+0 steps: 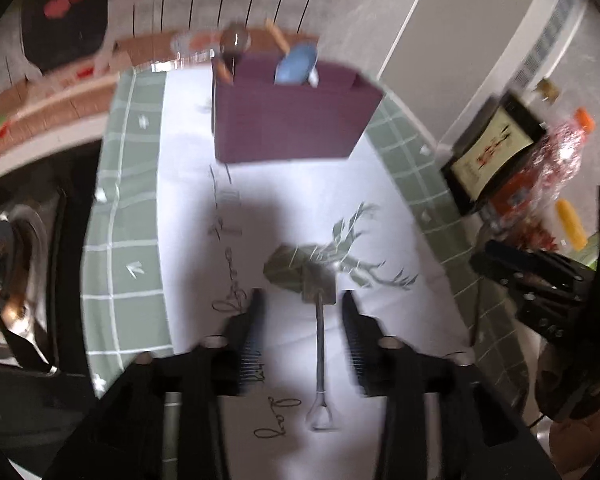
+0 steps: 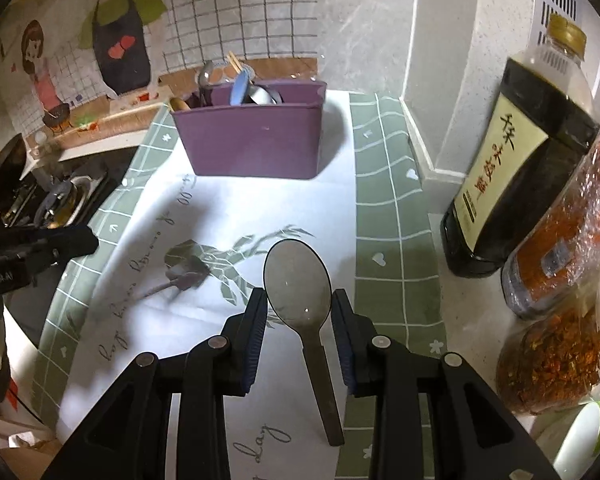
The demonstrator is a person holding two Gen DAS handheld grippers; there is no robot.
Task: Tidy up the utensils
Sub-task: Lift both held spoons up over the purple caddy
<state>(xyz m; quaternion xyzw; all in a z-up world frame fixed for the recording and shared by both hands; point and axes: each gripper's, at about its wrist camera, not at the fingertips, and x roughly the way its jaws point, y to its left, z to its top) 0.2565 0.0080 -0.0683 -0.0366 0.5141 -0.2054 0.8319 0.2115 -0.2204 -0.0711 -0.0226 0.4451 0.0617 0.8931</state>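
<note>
Materials only:

- Spoon [image 2: 298, 280]: looking like smooth translucent grey plastic, slight gloss, small glints showing on the bowl.
- Small spatula [image 1: 319, 320]: reading as dull grey metal, thin shaft; blurred in both views.
- Caddy [image 2: 252, 140]: showing as matt purple plastic, smooth walls.
- Mat [image 2: 384, 208]: looking like smooth printed vinyl or cloth, can't tell which; green grid border, white centre.
- Right gripper [image 2: 299, 304]: matt black plastic, ribbed blue pads [image 2: 258, 336], shiny metal pins.
- Left gripper [image 1: 302, 312]: same matt black finish.
- Sauce bottle [image 2: 516, 168]: glossy clear plastic, paper label.
- Wall [image 2: 360, 12]: appearing as mottled grey stone-like finish.
</note>
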